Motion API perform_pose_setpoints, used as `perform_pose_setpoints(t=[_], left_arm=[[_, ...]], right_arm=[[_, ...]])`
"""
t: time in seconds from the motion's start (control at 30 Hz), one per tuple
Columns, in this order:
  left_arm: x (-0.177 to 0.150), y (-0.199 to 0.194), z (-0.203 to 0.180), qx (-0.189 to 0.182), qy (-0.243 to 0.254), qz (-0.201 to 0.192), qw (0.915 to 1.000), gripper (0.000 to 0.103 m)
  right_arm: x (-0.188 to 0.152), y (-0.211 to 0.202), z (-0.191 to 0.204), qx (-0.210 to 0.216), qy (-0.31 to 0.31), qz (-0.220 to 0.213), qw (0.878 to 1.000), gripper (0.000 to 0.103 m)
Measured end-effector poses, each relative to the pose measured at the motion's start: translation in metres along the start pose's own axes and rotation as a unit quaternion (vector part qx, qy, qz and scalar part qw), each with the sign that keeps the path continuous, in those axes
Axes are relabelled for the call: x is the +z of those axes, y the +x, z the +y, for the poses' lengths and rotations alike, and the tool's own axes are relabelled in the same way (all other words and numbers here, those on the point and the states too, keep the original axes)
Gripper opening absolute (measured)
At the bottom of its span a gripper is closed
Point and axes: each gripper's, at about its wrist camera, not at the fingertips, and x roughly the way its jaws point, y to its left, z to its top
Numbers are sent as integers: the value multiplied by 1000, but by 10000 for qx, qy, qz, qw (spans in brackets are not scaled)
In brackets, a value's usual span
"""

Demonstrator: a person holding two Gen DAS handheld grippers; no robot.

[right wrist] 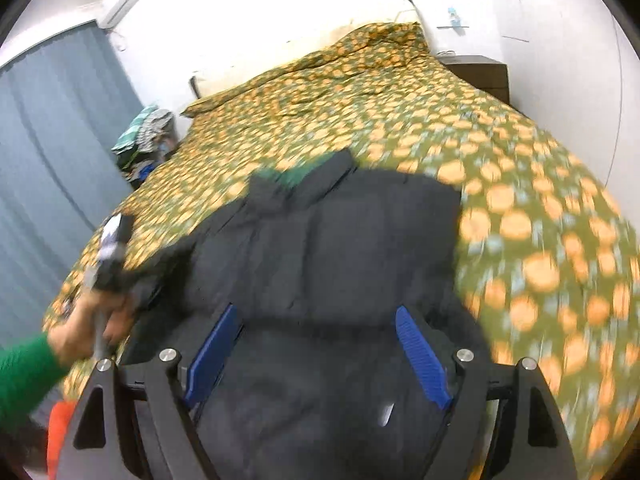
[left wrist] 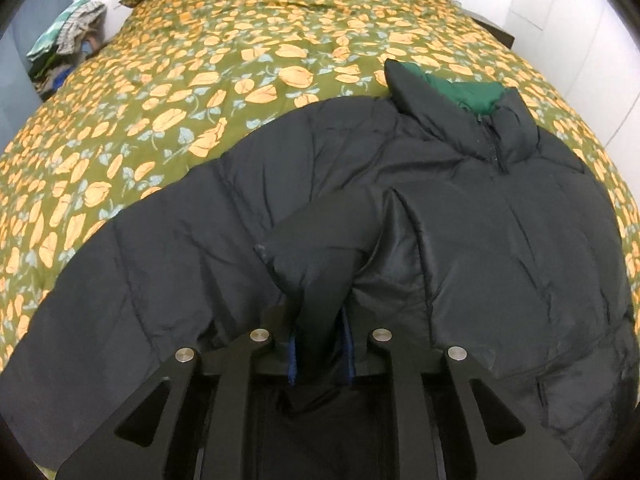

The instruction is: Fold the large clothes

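A black puffer jacket (left wrist: 460,216) lies front-up across the near half of the bed, on the green bedspread (left wrist: 224,64) with its orange flowers. The collar (left wrist: 452,108) points up the bed, green lining showing inside it, the zip running down from there.

The left gripper (left wrist: 320,344) has its blue pads pinched narrow on a fold of the jacket's black fabric, likely the sleeve end (left wrist: 316,252), and that piece rises off the body of the coat toward the camera. The rest of the sleeve sweeps out flat toward the bed's left edge.

The right gripper (right wrist: 316,356) stands wide, blue fingers (right wrist: 420,356) well apart, hovering above the jacket's lower part; nothing is pressed between them. That view is smeared with blur. At its left, a hand (right wrist: 86,328) in a green sleeve (right wrist: 24,376) grips the other tool.

Plenty of bare bedspread beyond the collar, all the way to the headboard end, and a broad strip to the right of the jacket. Left of the bed, a heap of clothes (left wrist: 66,46) sits beside the blue curtain (right wrist: 52,168). A dark nightstand (right wrist: 478,74) stands at the far right corner.
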Motion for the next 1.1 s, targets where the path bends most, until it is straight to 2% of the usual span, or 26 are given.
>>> perform_pose_setpoints(t=[0.13, 0.23, 0.33, 0.43, 0.5, 0.6, 0.73, 0.97, 1.0, 1.1], left_arm=[[2, 11, 0, 29, 39, -53, 10000, 23], [0, 17, 2, 19, -11, -79, 10000, 27], [-7, 22, 4, -5, -29, -145, 9999, 32], [-16, 27, 2, 13, 108, -291, 9995, 34], [-20, 29, 0, 67, 186, -374, 9991, 34], [-21, 30, -2, 125, 236, -428, 9987, 34], [-22, 30, -2, 123, 227, -495, 9984, 34], [-26, 32, -3, 169, 220, -599, 9978, 34], [-26, 32, -3, 185, 227, -608, 9977, 34], [-27, 33, -6, 241, 276, -622, 9974, 35]], right_arm=[[53, 53, -18, -136, 3, -95, 9999, 83], [72, 94, -25, -308, -161, 16, 9994, 83], [74, 140, -37, -462, -133, 287, 9984, 83], [58, 186, -59, -599, 170, 771, 9951, 83], [46, 205, -63, -681, 143, 989, 9927, 83], [39, 209, -56, -865, -73, 995, 9912, 83], [39, 191, -47, -868, -273, 1127, 9895, 83], [17, 125, -23, -179, -838, 1140, 9898, 83], [10, 122, -22, -88, -860, 1211, 9889, 83], [-13, 148, -36, -222, -693, 1731, 9822, 83]])
